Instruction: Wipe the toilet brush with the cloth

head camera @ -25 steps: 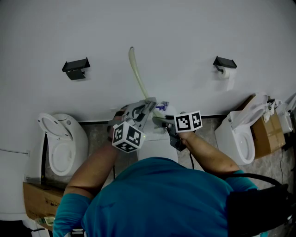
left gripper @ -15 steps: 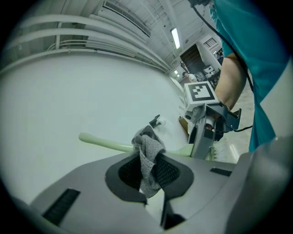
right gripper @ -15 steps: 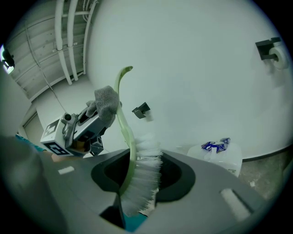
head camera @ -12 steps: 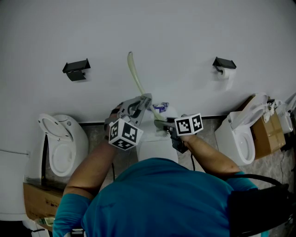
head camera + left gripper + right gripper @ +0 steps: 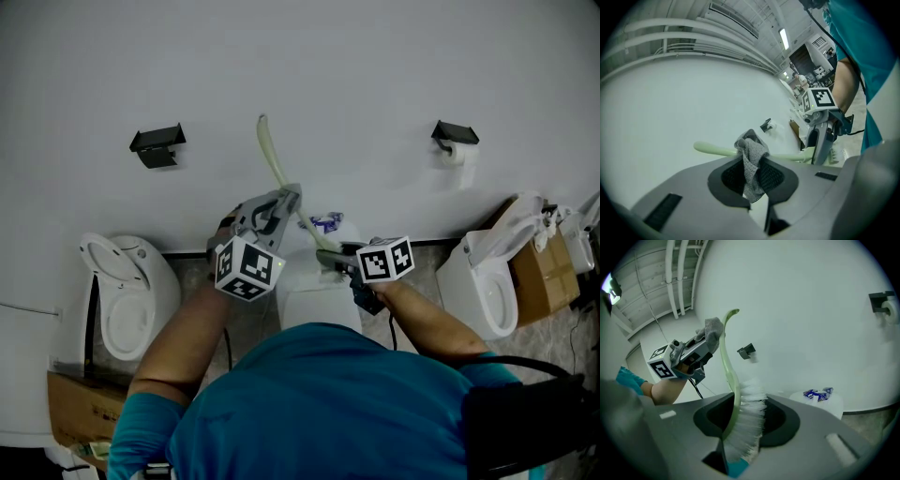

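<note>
Head view: the left claw (image 5: 291, 195) sits at about 11 o'clock from the right claw (image 5: 326, 254), both above the middle toilet (image 5: 319, 302). The pale green toilet brush (image 5: 273, 157) has its handle poking up toward 12 against the wall (image 5: 375, 66).

Left gripper view: this claw is pinching the grey cloth (image 5: 751, 161), which lies right against the brush handle.

Right gripper view: this claw is clamped on the brush's bristle end. The handle rises toward 12, and the cloth touches it near the top.
</note>
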A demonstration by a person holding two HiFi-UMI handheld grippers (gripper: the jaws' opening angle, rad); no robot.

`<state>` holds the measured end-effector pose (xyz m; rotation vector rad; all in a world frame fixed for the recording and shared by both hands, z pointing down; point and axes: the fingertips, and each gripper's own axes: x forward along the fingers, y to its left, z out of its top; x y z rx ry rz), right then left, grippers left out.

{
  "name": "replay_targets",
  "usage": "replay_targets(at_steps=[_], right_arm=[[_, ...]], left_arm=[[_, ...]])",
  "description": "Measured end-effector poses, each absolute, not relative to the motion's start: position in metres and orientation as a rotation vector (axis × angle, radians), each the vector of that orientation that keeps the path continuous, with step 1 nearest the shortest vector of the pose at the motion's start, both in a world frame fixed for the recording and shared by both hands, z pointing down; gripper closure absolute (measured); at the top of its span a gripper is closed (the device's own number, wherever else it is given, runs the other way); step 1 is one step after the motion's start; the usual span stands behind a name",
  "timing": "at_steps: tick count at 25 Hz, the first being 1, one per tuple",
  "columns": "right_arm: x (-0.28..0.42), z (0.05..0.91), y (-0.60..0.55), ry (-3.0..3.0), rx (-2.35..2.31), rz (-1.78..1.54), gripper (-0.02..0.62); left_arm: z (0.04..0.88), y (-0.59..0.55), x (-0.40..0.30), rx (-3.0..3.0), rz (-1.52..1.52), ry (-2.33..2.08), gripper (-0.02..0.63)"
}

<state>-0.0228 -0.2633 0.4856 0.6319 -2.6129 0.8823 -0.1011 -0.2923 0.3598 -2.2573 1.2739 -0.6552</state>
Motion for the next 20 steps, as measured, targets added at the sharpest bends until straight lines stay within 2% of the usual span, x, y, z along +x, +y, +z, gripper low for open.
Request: replay_targets(at_steps=[20], right_arm=[[0.003,0.49,-0.254,-2.676,0.612,0.652,0.451]], left_arm=[[0.338,-0.291,-0.108,-2.243,-0.622,1.298,0.568]])
